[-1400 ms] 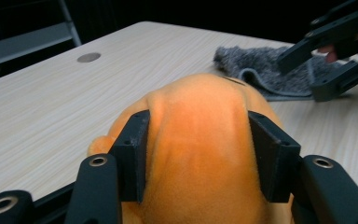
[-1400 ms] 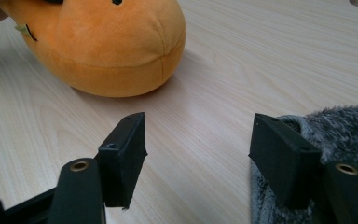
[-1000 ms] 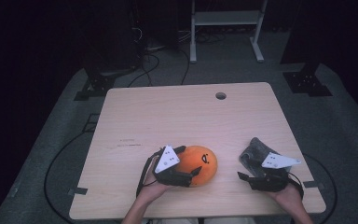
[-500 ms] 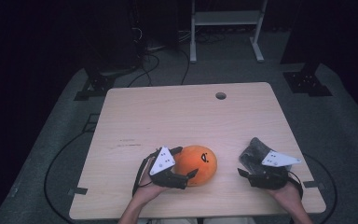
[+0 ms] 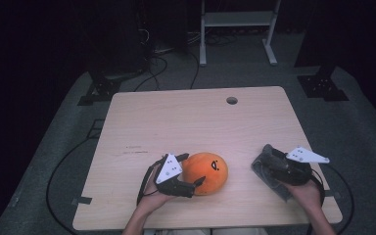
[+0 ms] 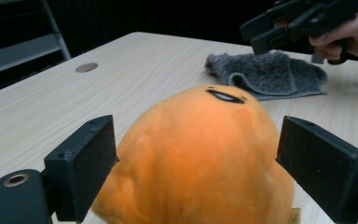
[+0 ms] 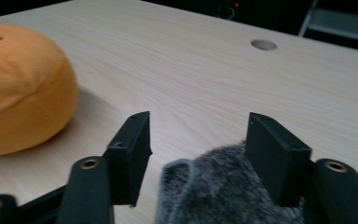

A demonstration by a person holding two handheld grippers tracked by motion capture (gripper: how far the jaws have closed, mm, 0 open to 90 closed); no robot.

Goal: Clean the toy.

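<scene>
The orange plush toy (image 5: 205,173) lies on the wooden bench (image 5: 186,122), near its front edge. The left gripper (image 5: 192,169) has its jaws wide apart on both sides of the toy; they do not seem to press it. To the right, well apart, lies a grey cloth (image 5: 267,171). The right gripper (image 5: 269,156) hangs just above the cloth; its jaws have just been closing, with the cloth's edge between them, not yet pinched. A round hole (image 5: 232,100) is at the far side of the bench.
</scene>
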